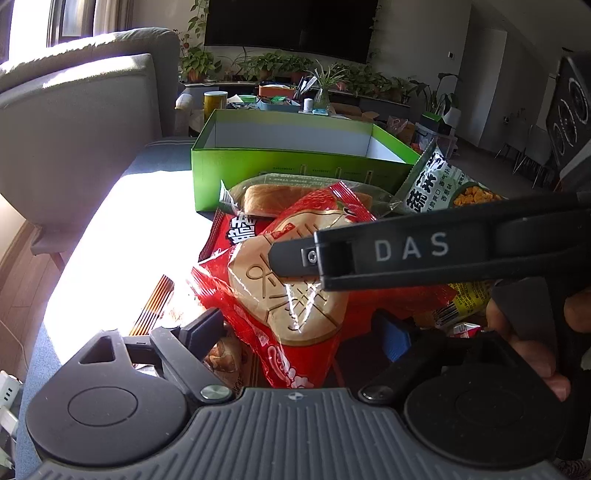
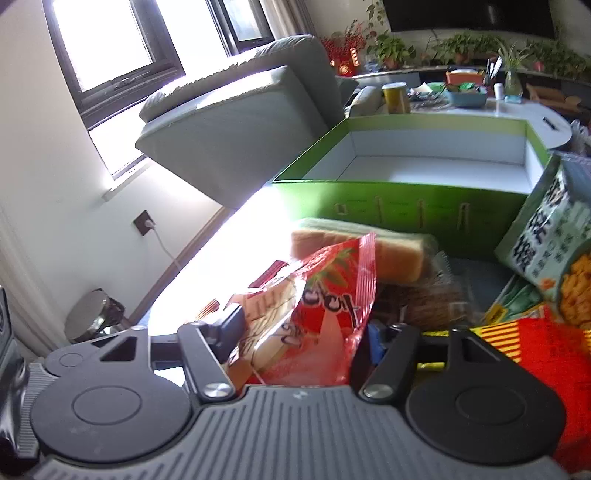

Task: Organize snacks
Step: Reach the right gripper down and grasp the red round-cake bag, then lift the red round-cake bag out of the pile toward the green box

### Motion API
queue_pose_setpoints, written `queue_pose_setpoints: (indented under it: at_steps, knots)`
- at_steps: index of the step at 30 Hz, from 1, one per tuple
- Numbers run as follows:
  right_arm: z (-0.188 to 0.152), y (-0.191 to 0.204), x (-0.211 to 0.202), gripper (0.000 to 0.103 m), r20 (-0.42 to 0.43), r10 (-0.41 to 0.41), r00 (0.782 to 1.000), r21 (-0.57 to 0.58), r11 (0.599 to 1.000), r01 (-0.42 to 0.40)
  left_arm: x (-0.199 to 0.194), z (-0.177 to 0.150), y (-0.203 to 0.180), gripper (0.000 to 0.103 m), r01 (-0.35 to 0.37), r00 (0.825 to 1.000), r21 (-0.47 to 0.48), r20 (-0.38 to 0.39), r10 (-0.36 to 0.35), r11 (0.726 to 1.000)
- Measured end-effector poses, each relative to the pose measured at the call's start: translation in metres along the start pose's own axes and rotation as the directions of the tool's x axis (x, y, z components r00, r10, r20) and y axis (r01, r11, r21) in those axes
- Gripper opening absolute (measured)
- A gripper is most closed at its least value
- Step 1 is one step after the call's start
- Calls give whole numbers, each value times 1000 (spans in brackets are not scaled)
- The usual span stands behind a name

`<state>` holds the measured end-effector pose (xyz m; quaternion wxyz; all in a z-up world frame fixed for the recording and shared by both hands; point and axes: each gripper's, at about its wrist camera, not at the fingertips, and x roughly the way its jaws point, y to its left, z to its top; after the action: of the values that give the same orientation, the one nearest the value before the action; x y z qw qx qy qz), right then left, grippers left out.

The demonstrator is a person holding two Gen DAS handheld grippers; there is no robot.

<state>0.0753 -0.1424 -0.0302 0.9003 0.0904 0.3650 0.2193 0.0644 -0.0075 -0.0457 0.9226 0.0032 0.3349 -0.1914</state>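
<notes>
Right gripper (image 2: 301,341) pinches the red crinkly plastic biscuit packet (image 2: 314,314), raised for the green cardboard box (image 2: 406,214) at twelve o'clock; left gripper (image 1: 299,332) spread beneath it.

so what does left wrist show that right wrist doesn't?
Only left wrist: the right gripper reaching in from the right, black with DAS lettering, over the red wafer packet, and the TV.

Only right wrist: the window, a wall socket, the red striped packet, and the green box's bare white floor.

Both: the green box, bread loaf, green snack bag, grey sofa, and the red wafer packet between each gripper's fingers.
</notes>
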Motion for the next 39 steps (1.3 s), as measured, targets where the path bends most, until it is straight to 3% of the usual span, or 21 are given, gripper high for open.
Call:
queue_pose_setpoints:
  at_steps: [1, 2, 3, 6, 11, 18, 23, 27, 31, 33, 35, 39]
  knots:
    - [-1, 3, -1, 95, 7, -13, 1000, -5, 1000, 13, -2, 1, -1, 78, -3, 1000, 6, 8, 3, 1000]
    - [-2, 6, -4, 95, 12, -23, 1000, -16, 1000, 23, -8, 1, -2, 63, 15, 999, 17, 29, -16, 1000]
    - [-3, 9, -7, 95, 16, -26, 1000, -19, 999, 26, -10, 4, -3, 62, 26, 1000, 15, 17, -26, 1000]
    - [-5, 17, -18, 95, 28, -29, 999, -20, 999, 30, -19, 8, -2, 61, 68, 997, -29, 28, -67, 997]
    - [2, 30, -44, 94, 113, -21, 993, -35, 999, 25, -44, 19, -10, 60, 68, 992, 19, 109, -70, 997]
    - [26, 32, -66, 94, 224, 4, 975, -28, 1000, 3, -70, 59, -26, 59, 14, 973, 117, 229, -41, 993]
    - [56, 20, -64, 94, 267, 48, 962, 40, 997, -60, -67, 92, -29, 52, -21, 957, 166, 288, -28, 986]
    - [78, 11, -58, 92, 311, 82, 947, 76, 991, -111, -56, 113, -25, 52, -28, 943, 187, 331, -36, 982]
    - [93, 0, -46, 92, 309, 78, 948, 87, 990, -110, -36, 128, -13, 52, -18, 949, 168, 313, -36, 986]
    - [91, -9, -44, 92, 285, 65, 956, 83, 992, -92, -32, 121, 0, 63, -18, 954, 115, 298, -17, 993]
    - [82, -22, -45, 92, 267, 13, 964, 50, 998, -27, -27, 106, 18, 70, -5, 964, 61, 267, -11, 998]
    - [55, -38, -35, 92, 156, -72, 985, -5, 997, 74, -5, 78, 50, 71, 23, 989, -80, 147, -11, 997]
